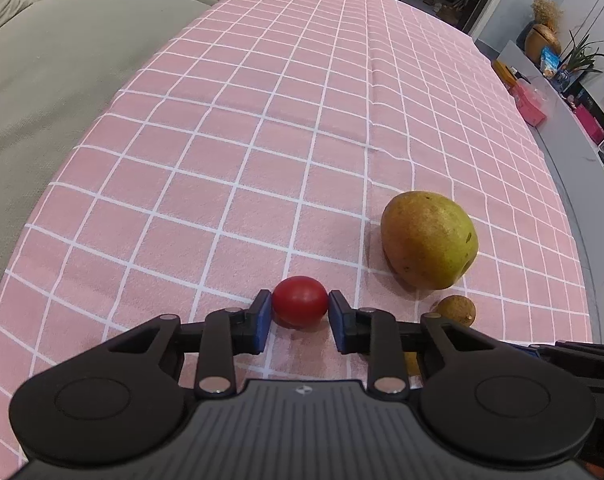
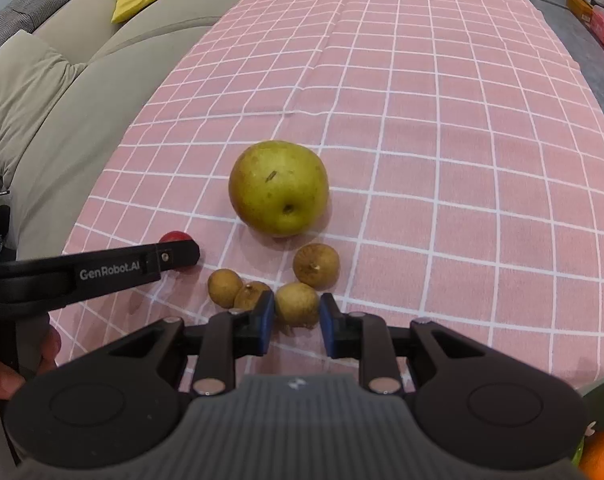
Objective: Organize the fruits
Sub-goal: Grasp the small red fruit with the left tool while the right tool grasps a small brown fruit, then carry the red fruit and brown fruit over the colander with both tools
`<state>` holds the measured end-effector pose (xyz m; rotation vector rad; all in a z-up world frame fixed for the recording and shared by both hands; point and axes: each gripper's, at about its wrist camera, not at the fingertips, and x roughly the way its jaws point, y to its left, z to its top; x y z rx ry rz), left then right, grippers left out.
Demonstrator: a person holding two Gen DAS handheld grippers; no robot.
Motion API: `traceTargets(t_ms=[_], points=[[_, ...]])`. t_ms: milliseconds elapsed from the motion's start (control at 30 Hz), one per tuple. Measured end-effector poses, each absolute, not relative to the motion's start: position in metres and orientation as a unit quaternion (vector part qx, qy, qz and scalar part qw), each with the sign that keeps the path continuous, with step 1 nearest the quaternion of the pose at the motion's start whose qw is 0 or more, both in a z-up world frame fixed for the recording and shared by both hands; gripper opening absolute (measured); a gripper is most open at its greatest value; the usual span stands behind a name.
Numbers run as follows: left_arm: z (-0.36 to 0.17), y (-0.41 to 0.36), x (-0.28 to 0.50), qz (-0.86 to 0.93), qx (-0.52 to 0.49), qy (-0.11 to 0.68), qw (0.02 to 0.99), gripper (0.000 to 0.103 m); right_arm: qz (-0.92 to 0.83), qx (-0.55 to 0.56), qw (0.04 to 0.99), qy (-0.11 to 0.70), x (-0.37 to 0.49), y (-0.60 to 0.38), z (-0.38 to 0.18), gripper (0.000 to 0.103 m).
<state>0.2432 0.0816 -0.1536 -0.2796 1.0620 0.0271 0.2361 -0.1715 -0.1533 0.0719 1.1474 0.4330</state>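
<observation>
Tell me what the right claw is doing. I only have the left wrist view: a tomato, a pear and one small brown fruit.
Observer: The right claw brackets a held longan, with a pad against each of its sides.
Operator: Is that the only one of those?
Observer: No. Three more longans sit around it, all on the camera's side of the pear.
Operator: Anything else outside my frame?
Observer: An orange shows at the lower right corner of the right wrist view.
</observation>
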Motion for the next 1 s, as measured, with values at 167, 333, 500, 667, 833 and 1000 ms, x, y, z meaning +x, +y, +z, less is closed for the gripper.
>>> traceTargets(t_ms=[167,333,500,667,833,1000], points=[[-0.146,0.079,0.240,0.012,-0.129,0.505,0.853,0.033,0.204,0.029,0.822,0.531,0.233,-0.171,-0.148,0.020],[-0.131,0.072,0.233,-0.006,-0.119,0.498,0.859,0.033,0.208,0.019,0.828,0.520,0.224,-0.173,-0.136,0.020],[-0.109,0.060,0.219,-0.030,-0.113,0.490,0.864,0.033,0.213,0.017,0.836,0.505,0.209,-0.180,-0.120,0.020],[-0.090,0.050,0.204,-0.052,-0.123,0.483,0.865,0.033,0.218,0.004,0.848,0.483,0.185,-0.189,-0.100,0.020],[-0.074,0.035,0.189,-0.078,-0.129,0.479,0.865,0.033,0.218,0.001,0.859,0.463,0.159,-0.206,-0.078,0.019],[-0.062,0.009,0.176,-0.119,-0.121,0.473,0.864,0.033,0.210,-0.007,0.869,0.448,0.133,-0.228,-0.060,0.019]])
